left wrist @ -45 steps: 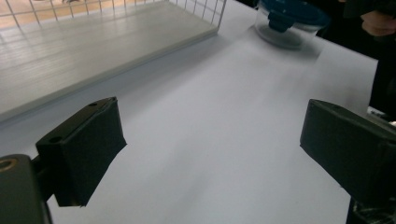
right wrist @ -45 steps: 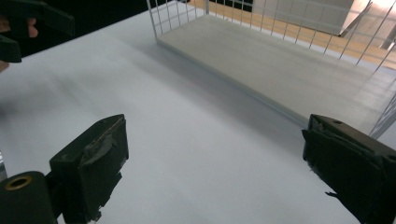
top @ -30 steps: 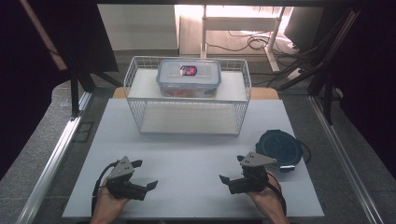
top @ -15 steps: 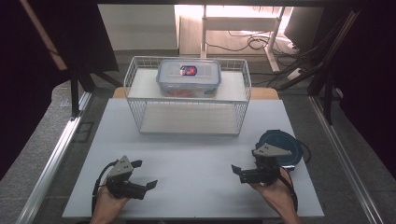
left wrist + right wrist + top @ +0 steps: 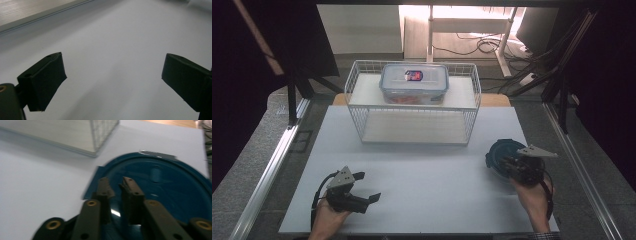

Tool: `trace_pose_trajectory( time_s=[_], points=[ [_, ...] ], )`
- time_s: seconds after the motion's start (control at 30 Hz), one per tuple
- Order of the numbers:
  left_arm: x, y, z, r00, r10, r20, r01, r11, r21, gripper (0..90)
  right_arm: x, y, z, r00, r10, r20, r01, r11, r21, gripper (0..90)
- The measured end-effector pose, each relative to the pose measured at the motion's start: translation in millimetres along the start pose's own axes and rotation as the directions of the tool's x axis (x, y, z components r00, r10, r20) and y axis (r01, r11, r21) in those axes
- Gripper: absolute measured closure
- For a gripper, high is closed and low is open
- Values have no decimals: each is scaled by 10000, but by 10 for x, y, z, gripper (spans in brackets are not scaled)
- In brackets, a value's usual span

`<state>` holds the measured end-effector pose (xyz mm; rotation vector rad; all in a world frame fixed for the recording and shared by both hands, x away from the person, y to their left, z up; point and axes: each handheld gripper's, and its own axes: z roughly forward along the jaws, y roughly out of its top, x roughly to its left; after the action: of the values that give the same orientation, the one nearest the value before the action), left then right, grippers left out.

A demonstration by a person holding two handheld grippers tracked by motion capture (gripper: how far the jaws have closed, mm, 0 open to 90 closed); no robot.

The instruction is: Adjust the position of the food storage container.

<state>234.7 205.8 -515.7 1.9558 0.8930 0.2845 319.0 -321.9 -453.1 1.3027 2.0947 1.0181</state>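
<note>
Closing in on the dark blue round lid (image 5: 160, 182) at four o'clock on the surface (image 5: 422, 180), the right tool (image 5: 117, 181) has just narrowed its jaws to nearly shut above it, nothing gripped; lifting remains. Left tool (image 5: 112, 75) idles open.

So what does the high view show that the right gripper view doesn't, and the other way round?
High view: the lidded clear container in the wire basket, and the left hand-held gripper, jaws open. Right gripper view: close up, the right hand-held gripper over the blue dish, its jaws just closing to a narrow gap with nothing seen between them. Shared: the blue dish, the wire basket, the white table.
</note>
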Motion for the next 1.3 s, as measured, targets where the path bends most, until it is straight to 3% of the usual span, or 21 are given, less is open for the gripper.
trace_pose_trajectory(
  time_s=[0.1, 0.3, 0.63, 0.7, 0.77, 0.93, 1.03, 1.13, 1.3],
  points=[
    [9, -5, 4, 10000, -31, 17, 31, 10000, 27, 43, -168, -12, -35, 9984, 367, 437, -362, 9992, -141, 882],
    [23, -13, 21, 10000, -90, 43, 90, 9999, 102, 44, -473, -44, -79, 9868, 1126, 1162, -1098, 9935, -301, 891],
    [29, -21, 43, 9999, -118, 75, 116, 9997, 192, 44, -857, -100, -68, 9579, 1526, 2432, -1484, 9883, -357, 891],
    [31, -23, 48, 9999, -120, 79, 118, 9997, 215, 44, -915, -110, -42, 9525, 1610, 2586, -1598, 9868, -257, 891],
    [35, -27, 53, 9998, -145, 109, 142, 9996, 242, 44, -970, -123, 0, 9525, 1685, 2536, -1691, 9854, -195, 891],
    [48, -32, 56, 9996, -242, 171, 238, 9995, 227, 45, -1000, -116, 123, 9636, 1628, 2119, -1705, 9852, 185, 892],
    [52, -33, 62, 9994, -277, 220, 272, 9994, 230, 47, -968, -80, 152, 9612, 1327, 2417, -1458, 9886, 372, 893],
    [53, -31, 79, 9992, -271, 300, 262, 9992, 293, 47, -940, -71, 162, 9565, 1381, 2570, -1529, 9875, 384, 895],
    [42, -29, 90, 9993, -202, 313, 191, 9992, 352, 48, -871, -55, 191, 9633, 1373, 2306, -1505, 9878, 406, 896]
  ],
)
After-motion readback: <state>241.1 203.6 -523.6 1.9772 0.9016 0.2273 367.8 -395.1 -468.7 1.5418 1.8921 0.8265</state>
